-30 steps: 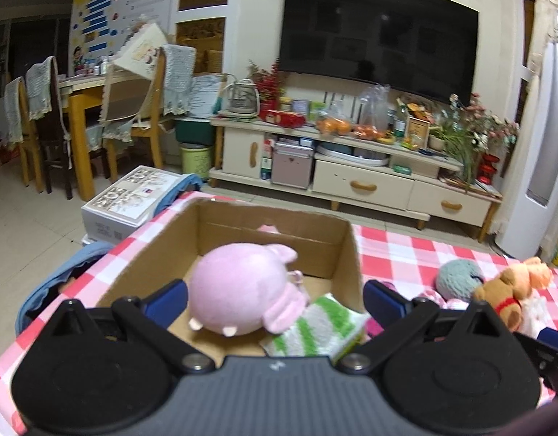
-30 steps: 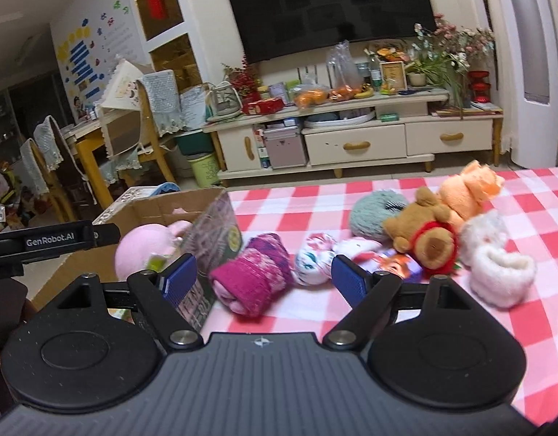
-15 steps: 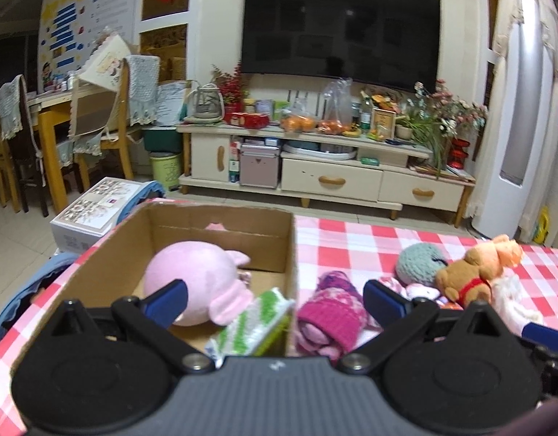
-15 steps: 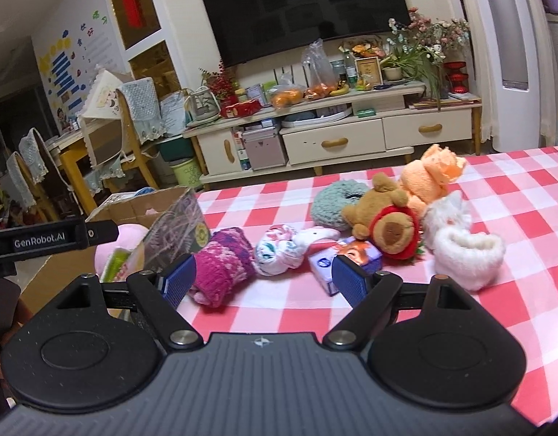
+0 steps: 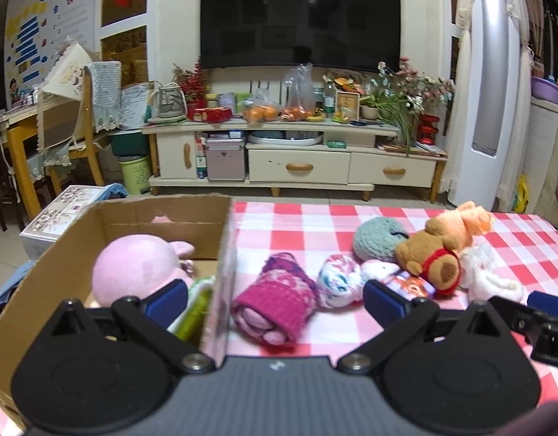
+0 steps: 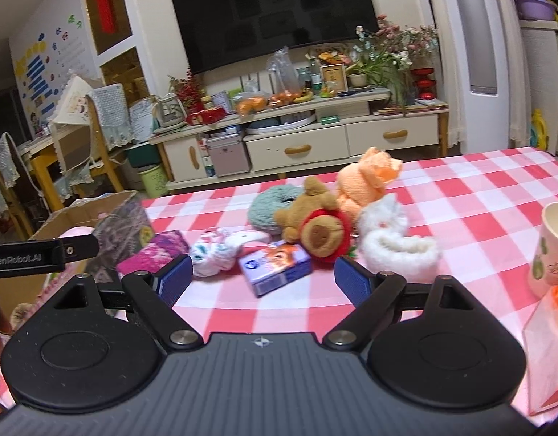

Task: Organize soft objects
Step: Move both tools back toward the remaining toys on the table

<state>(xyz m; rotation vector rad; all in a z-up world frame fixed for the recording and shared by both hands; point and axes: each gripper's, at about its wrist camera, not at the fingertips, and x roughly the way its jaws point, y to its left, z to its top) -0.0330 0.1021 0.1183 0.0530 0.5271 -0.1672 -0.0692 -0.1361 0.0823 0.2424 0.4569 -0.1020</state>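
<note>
A magenta knit roll (image 5: 275,303) (pink inner folds showing) lies beside the cardboard box (image 5: 61,254). Both the left gripper (image 5: 275,299) and right gripper (image 6: 262,278) hover spread, empty; the box's green item is mostly hidden

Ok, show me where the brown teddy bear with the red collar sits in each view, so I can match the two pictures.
Left wrist view: the teddy bear lies right of centre on the checked cloth, beyond the tool's right finger.
Right wrist view: the teddy bear lies near the centre, just past the purple tissue pack.
Shared landmark: the peach plush toy right behind the bear.
</note>
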